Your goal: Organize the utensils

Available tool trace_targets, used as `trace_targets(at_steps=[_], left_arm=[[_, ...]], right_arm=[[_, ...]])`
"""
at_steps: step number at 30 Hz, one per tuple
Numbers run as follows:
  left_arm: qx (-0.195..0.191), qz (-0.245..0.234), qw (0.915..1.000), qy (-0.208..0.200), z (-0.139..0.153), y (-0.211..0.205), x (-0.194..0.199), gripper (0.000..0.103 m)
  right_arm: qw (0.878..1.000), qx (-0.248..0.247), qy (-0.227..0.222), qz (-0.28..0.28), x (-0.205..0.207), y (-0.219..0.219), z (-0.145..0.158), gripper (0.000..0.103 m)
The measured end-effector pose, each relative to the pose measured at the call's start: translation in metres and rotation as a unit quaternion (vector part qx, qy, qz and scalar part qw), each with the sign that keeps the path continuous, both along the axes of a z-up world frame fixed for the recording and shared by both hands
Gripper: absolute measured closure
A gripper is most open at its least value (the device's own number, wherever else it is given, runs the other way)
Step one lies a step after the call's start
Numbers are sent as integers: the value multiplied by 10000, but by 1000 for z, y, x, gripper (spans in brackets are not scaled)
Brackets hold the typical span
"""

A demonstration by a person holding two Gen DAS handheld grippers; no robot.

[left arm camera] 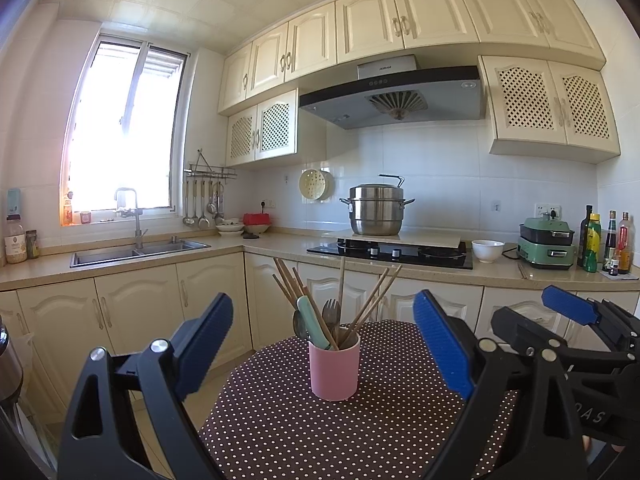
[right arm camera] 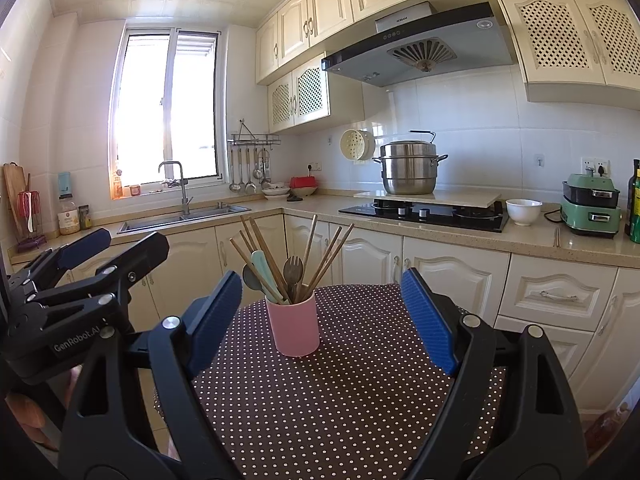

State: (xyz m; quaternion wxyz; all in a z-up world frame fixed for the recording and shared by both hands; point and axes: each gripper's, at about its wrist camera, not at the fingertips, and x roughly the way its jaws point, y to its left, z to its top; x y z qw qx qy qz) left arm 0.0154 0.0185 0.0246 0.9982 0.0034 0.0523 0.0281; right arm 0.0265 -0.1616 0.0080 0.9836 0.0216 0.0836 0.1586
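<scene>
the pink cup (left arm camera: 334, 368) stands upright on the dotted surface (left arm camera: 360, 432), straight ahead of both tongs and apart from them. it holds chopsticks (left arm camera: 372, 304), a fork (left arm camera: 331, 312) and a mint-handled utensil (left arm camera: 313, 322), their long axes rising and fanning outward. left tongs (left arm camera: 324, 348) spread wide, nothing between. right tongs (right arm camera: 320, 316) likewise spread and empty. judged: the cup sits slightly left of centre for the right tongs, centred for the left; neither is clearly nearer.

Bright daylight from the far-left window (left arm camera: 124, 128), blown out with glare; fisheye bends edges, corners dark, perhaps slightly soft.
</scene>
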Motion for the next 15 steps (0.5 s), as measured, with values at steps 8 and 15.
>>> trace_targets(at_steps=[8, 15], left_arm=[[15, 6, 10000, 48, -2, 3, 9, 13], [23, 41, 9999, 152, -8, 8, 23, 13]], right_arm=[[10000, 4, 40, 8, 7, 1, -1, 22], [9999, 7, 130, 32, 19, 2, -5, 22]])
